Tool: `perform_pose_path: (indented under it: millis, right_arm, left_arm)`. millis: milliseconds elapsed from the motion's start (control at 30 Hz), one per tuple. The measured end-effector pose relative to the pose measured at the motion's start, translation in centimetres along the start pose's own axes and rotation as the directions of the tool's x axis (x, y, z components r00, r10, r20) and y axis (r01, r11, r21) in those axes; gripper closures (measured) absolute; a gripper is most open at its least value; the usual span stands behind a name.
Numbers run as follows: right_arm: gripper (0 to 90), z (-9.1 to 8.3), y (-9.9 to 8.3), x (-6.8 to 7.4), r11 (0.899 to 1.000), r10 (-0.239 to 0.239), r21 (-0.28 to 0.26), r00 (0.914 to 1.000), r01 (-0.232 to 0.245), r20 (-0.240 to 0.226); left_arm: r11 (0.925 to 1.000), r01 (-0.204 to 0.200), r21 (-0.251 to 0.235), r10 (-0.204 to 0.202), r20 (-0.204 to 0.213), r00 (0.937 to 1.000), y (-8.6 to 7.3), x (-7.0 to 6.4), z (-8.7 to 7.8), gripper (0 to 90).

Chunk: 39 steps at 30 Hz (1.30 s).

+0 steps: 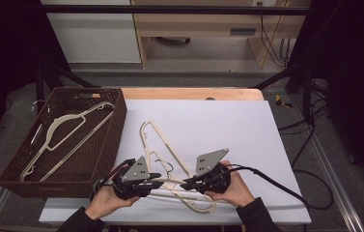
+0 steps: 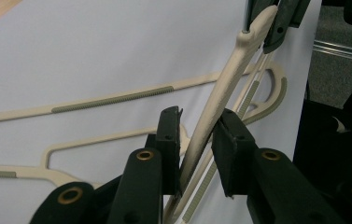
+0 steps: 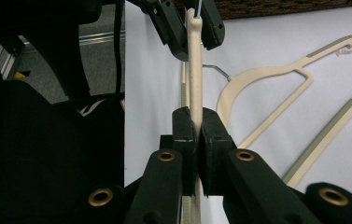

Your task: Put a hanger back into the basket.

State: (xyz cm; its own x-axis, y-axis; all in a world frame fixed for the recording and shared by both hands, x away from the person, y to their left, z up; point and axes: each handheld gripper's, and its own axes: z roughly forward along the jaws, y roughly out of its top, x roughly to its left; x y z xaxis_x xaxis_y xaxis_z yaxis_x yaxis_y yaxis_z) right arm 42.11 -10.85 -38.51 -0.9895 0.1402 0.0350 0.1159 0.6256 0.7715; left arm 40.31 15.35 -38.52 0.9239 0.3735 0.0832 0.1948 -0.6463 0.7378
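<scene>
High view: two cream hangers lie on the white sheet (image 1: 228, 125) right of the basket (image 1: 117, 130), a third inside it; the right gripper (image 1: 185, 185) clamps one hanger (image 3: 193, 70), while the left gripper (image 1: 159, 177) straddles it, jaws slightly apart.

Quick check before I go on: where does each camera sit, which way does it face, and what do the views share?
High view: above the person's side, looking forward and down on the table, basket, both hands and grippers.
Left gripper view: rides the left gripper, looking along its jaws, parted around the hanger.
Right gripper view: rides the right gripper, jaws clamped on that hanger.
Shared: each gripper view shows the other gripper holding the same hanger at its far end.
</scene>
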Motion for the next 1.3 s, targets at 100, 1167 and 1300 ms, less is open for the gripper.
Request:
perform_pose_path:
  millis: [100, 1167, 1300]
  right_arm:
    - [85.8, 0.0, 0.0, 0.0, 1.0, 0.008, -0.007, 0.9999, -0.008, 0.008]
    - [19.4, -7.9, -6.0, -0.9, 0.904, 0.358, -0.382, 0.83, -0.193, 0.428]
    - [17.3, -8.6, -6.9, -0.8, 0.897, 0.38, -0.391, 0.8105, -0.205, 0.446]
  left_arm:
    - [0.9999, 0.006, 0.008, -0.006, -0.001, 1.0, 0.1, -0.1, -0.2, 73.6]
    - [0.98, 0.157, -0.122, -0.162, -0.038, 0.986, 2.4, 0.1, -5.9, 86.0]
    - [0.9797, 0.144, -0.139, -0.154, -0.059, 0.9864, 3.7, 0.8, -8.0, 86.0]
